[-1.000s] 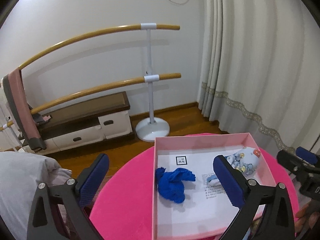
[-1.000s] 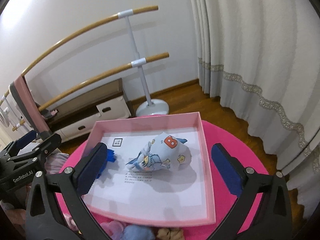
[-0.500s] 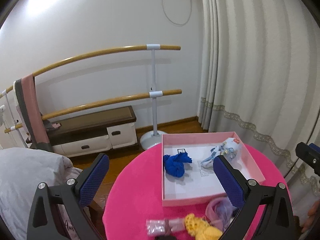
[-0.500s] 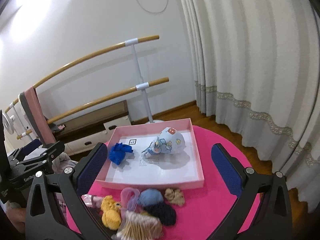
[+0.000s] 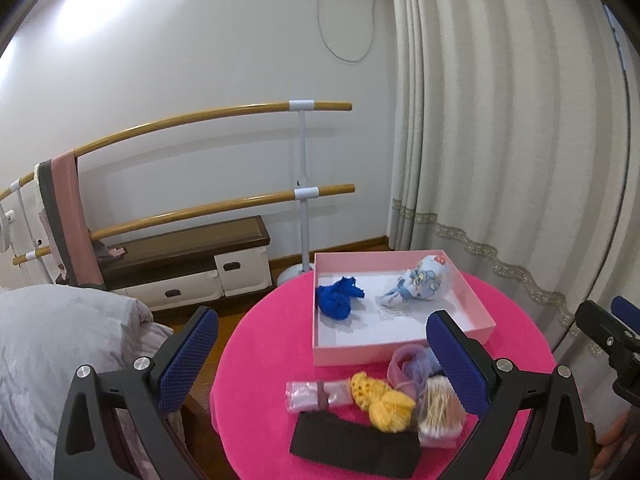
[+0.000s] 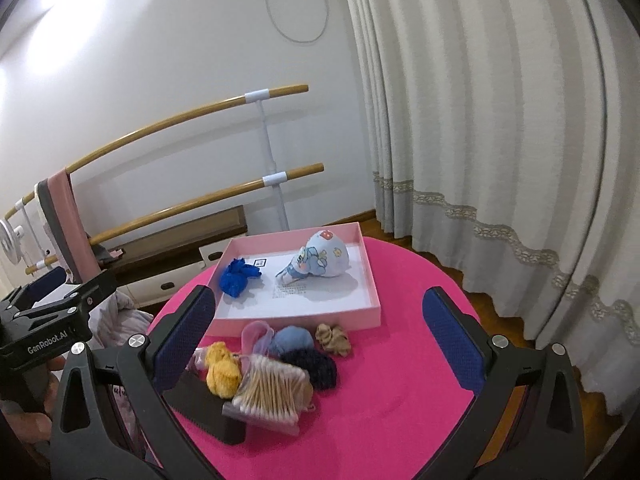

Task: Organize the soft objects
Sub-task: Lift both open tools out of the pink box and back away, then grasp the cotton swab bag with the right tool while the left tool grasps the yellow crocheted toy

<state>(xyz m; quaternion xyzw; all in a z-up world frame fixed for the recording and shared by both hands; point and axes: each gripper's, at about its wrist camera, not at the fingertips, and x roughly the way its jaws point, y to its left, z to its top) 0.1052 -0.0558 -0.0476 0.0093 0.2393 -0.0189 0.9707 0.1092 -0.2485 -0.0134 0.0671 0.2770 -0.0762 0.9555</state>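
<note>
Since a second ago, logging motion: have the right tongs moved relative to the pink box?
Yes. The right tongs have pulled back and up from the pink box, which now looks smaller, with loose items visible before it.

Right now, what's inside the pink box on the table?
Inside the pink box lie a crumpled blue cloth, a printed pale blue fabric bundle, and a white printed sheet lining the bottom. Whatever is beneath the bundle is covered.

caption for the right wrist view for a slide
Open right gripper above a pink table: blue cloth and printed pouch in the pink box, other soft items loose in front.
</note>
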